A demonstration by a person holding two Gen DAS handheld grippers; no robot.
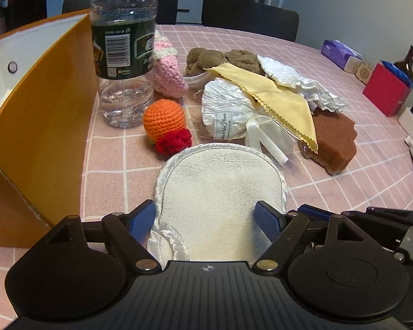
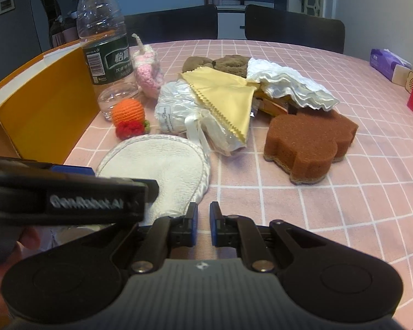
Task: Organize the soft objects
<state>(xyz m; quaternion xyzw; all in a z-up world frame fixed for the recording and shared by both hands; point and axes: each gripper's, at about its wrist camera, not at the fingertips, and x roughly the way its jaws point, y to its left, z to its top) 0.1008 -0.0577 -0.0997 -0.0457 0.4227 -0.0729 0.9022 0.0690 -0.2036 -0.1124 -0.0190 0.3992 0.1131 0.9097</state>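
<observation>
Left gripper (image 1: 206,217) stands wide open, its blue pads either side of the white mitt (image 1: 220,192), which lies flat on the pink checked cloth (image 1: 344,192); whether the pads touch it, I cannot tell. Right gripper (image 2: 203,225) hangs just beside the mitt's edge, jaws nearly together, holding nothing. Beyond the mitt sit an orange ball (image 1: 163,119) with a red flower (image 1: 174,140), a bottle (image 1: 124,55), a yellow cloth (image 1: 275,96) and a brown sponge (image 1: 333,140). An orange box (image 1: 41,123) stands to the left.
</observation>
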